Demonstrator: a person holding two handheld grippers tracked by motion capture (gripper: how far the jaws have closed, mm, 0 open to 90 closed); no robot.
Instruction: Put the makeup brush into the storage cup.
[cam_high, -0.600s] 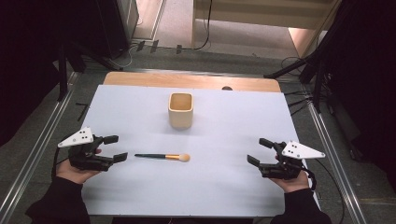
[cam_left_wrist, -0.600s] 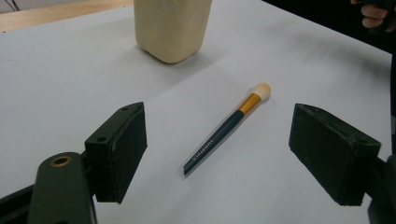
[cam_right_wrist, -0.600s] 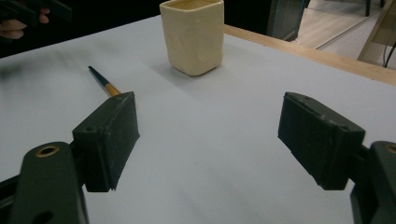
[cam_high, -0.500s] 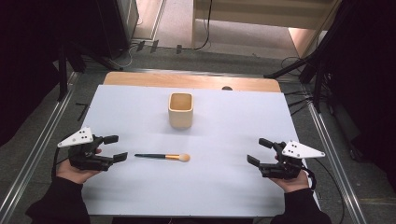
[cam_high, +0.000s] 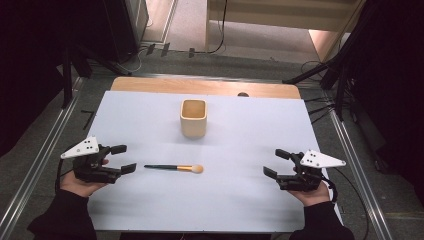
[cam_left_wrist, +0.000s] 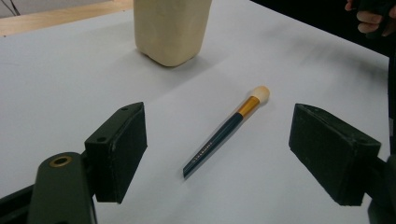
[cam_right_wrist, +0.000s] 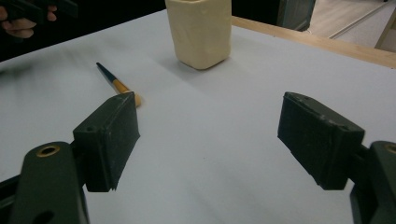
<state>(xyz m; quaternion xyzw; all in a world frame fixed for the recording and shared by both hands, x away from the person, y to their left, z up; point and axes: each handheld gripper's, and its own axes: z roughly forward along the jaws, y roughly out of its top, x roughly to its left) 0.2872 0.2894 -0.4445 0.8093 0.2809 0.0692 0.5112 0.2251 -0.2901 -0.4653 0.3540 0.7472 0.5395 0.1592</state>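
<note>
While the makeup brush (cam_high: 174, 167) lies flat on the white surface (cam_high: 250, 200), handle toward the left hand-held gripper (cam_high: 122, 159), bare sheet surrounds it on all sides. That left hand-held gripper sits near the left edge, jaws wide and empty. Well apart, the right hand-held gripper (cam_high: 276, 163) rests near the right edge, equally spread, holding nothing. Beyond the brush, toward the far edge, the beige cup (cam_high: 193, 118) stands upright.

white-topped wooden table (cam_high: 150, 107), grey floor (cam_high: 165, 62), dark surroundings
</note>
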